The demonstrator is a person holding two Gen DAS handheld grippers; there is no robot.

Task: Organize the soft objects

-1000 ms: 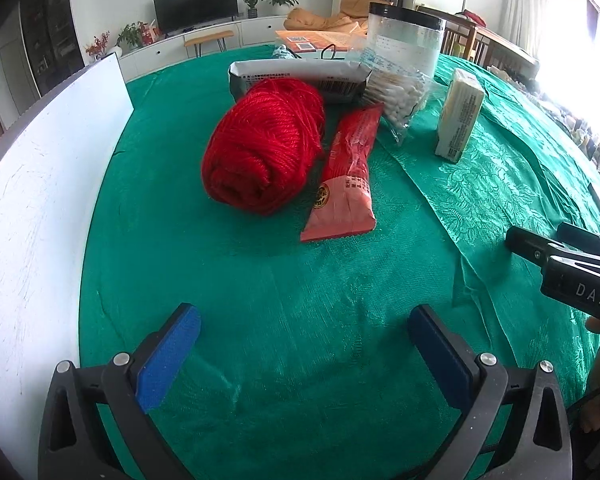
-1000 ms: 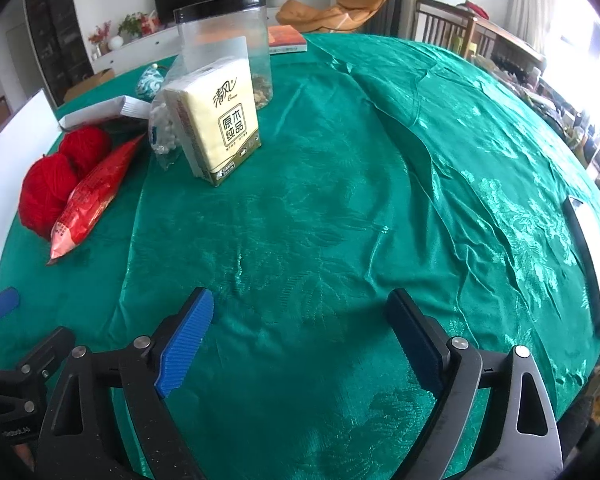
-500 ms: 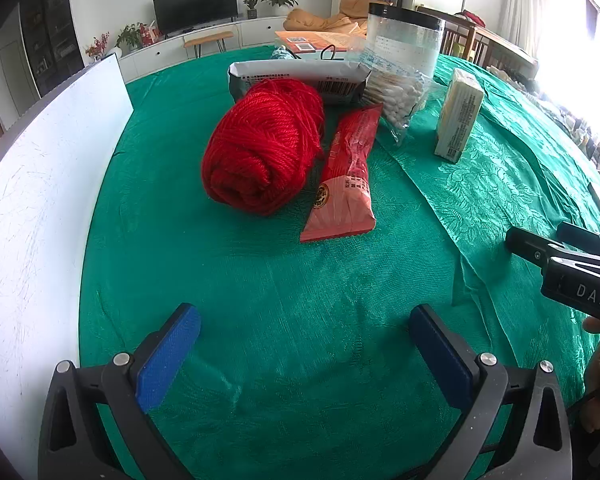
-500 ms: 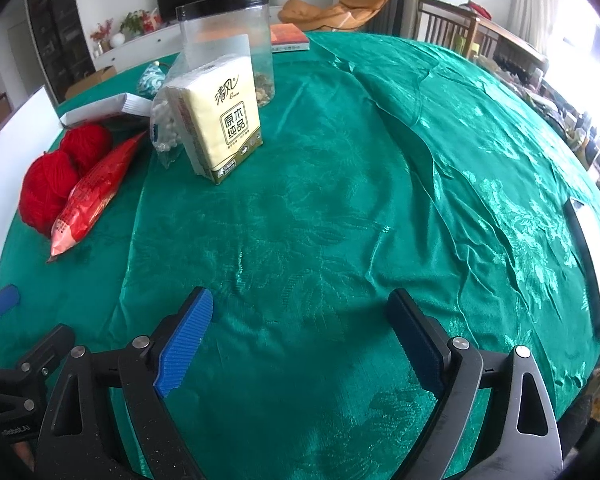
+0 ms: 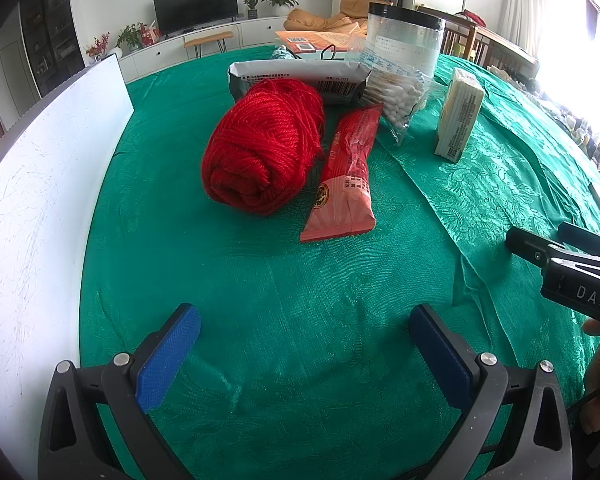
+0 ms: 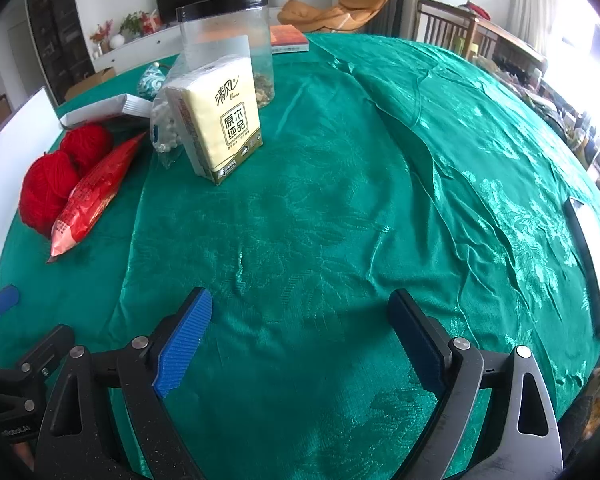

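Observation:
A red yarn skein (image 5: 264, 148) lies on the green tablecloth (image 5: 300, 280), also at left in the right wrist view (image 6: 56, 172). A red packet (image 5: 346, 176) lies beside it. A bag of cotton swabs (image 5: 396, 96) and a yellow tissue pack (image 5: 458, 120), also in the right wrist view (image 6: 216, 116), stand further back. My left gripper (image 5: 304, 356) is open and empty, well short of the yarn. My right gripper (image 6: 300, 340) is open and empty over bare cloth.
A clear plastic jar (image 6: 228, 44) with a black lid stands behind the tissues. A grey-white pouch (image 5: 296, 78) lies behind the yarn. A white board (image 5: 28, 208) runs along the left edge. A phone (image 6: 592, 264) lies at the right edge.
The left gripper has drifted slightly; the scene sits a little lower in both views. Nothing was picked up or released.

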